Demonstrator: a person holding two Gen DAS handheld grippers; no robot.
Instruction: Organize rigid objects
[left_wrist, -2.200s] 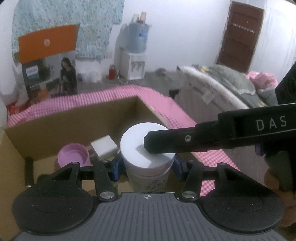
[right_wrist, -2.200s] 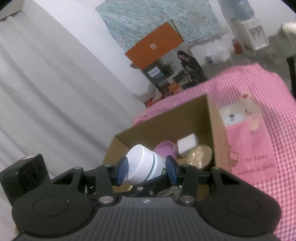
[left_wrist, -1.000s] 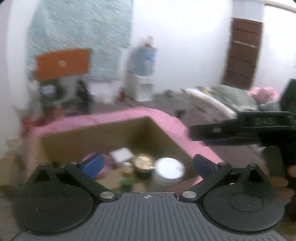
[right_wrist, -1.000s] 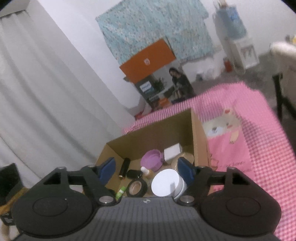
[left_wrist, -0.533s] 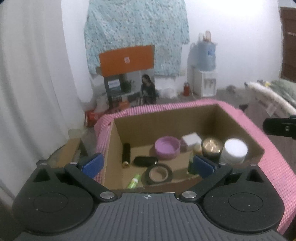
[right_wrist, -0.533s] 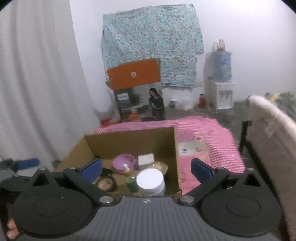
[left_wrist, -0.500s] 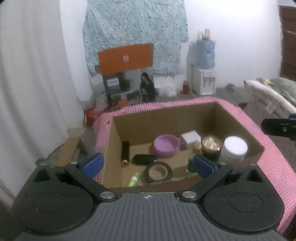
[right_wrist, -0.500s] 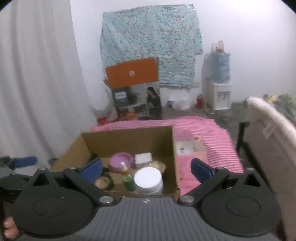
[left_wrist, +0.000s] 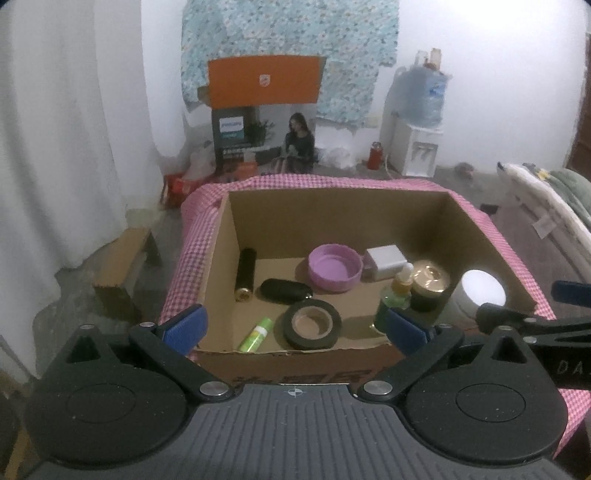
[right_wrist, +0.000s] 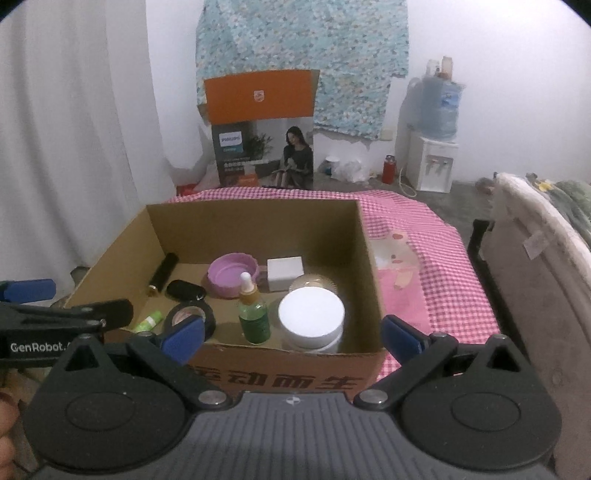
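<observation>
An open cardboard box (left_wrist: 332, 205) (right_wrist: 369, 258) sits on a pink checked cloth. Inside it stand a white-lidded jar (right_wrist: 311, 317) (left_wrist: 483, 287), a green dropper bottle (right_wrist: 253, 314) (left_wrist: 397, 291), a gold-lidded jar (left_wrist: 430, 277), a purple lid (left_wrist: 334, 267) (right_wrist: 232, 275), a white block (right_wrist: 285, 273), a tape roll (left_wrist: 312, 323), a black case (left_wrist: 284, 291), a black tube (left_wrist: 245, 273) and a green stick (left_wrist: 256, 334). My left gripper (left_wrist: 295, 328) and right gripper (right_wrist: 291, 338) are both open and empty, held back in front of the box's near wall.
The pink checked cloth (right_wrist: 417, 258) covers the table right of the box. A grey sofa edge (right_wrist: 535, 266) stands at the right. An orange printed carton (right_wrist: 258, 136) and a water dispenser (right_wrist: 432, 147) stand by the far wall. White curtain hangs at the left.
The white-lidded jar was let go into the box's right front corner. Both grippers opened and pulled back and up from the box; in the last half second they barely moved.
</observation>
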